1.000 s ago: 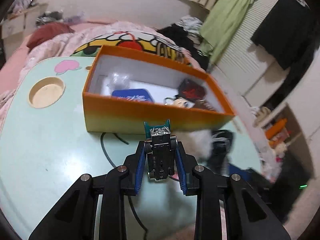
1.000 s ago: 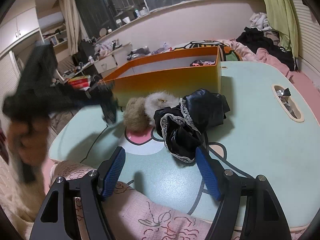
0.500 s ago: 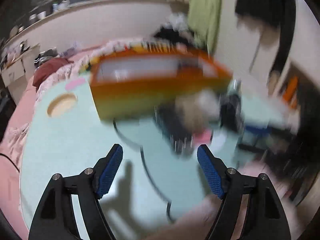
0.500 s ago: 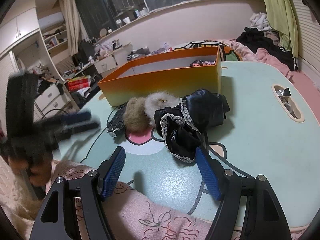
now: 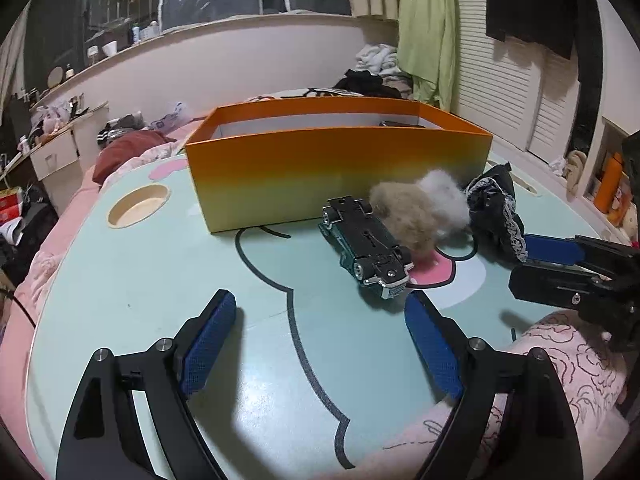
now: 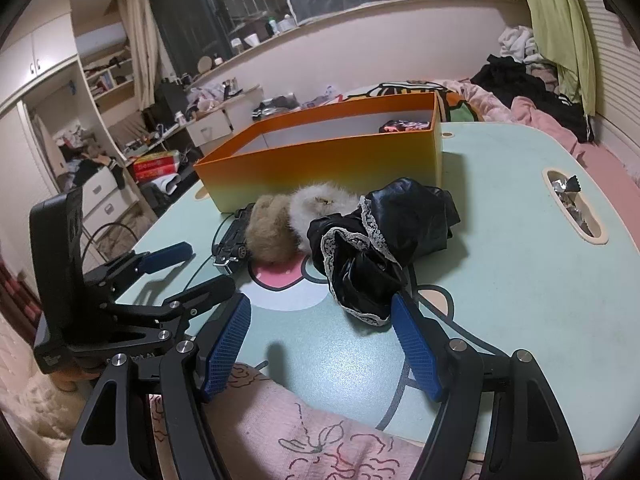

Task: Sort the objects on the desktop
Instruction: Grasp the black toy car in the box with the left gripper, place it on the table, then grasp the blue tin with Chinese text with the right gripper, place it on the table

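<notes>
Three things, the toy car [image 5: 366,242], fur pompoms [image 5: 420,208] and black lace cloth [image 6: 384,236], wait ahead of both wide-open empty grippers, left gripper [image 5: 320,344] and right gripper [image 6: 320,344], outside the orange box [image 5: 336,168].

Both wrist views low at the near bench [image 5: 160,280] edge, facing across it; shared: orange box [image 5: 336,168] [image 6: 320,164], toy car [image 5: 366,246] [image 6: 234,240].

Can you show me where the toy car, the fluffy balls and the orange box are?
toy car [image 5: 366,246]: left wrist view, its black underside, facing up.
fluffy balls [image 5: 412,210]: left wrist view, the tan puff's fur.
orange box [image 5: 332,172]: left wrist view, its near outer wall.
</notes>
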Available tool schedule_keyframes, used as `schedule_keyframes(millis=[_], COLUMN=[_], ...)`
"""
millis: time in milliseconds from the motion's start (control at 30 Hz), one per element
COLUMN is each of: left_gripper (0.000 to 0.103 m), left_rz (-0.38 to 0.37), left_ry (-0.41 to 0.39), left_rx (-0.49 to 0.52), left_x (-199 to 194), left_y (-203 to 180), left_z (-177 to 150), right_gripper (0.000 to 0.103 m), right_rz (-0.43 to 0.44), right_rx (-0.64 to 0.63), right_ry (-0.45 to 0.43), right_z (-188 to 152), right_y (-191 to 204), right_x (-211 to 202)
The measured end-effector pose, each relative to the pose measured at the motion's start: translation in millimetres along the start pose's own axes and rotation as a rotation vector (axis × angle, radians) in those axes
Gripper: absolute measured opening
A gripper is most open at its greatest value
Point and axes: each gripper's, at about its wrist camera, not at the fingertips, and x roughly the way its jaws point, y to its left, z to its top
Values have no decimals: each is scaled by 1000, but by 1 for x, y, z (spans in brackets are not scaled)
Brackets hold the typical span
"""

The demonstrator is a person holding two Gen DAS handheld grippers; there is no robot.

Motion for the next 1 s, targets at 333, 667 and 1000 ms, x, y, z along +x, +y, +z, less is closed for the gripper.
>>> schedule_keyframes(millis=[333, 667, 1000], left_gripper=[86, 86, 86], left_rz=[29, 31, 26], left_ry=[-10, -9, -8], left_rx=[-24, -27, -26], left_x=[-2, -3, -4], left_y=[1, 3, 3], left_z=[3, 5, 5], right_gripper=[73, 60, 59], right_rz=[-4, -8, -21], right_rx=[2, -43, -25], right_ry=[-3, -150, 510], right_z=[0, 96, 189], right_y=[1, 36, 69], right_x=[0, -43, 148])
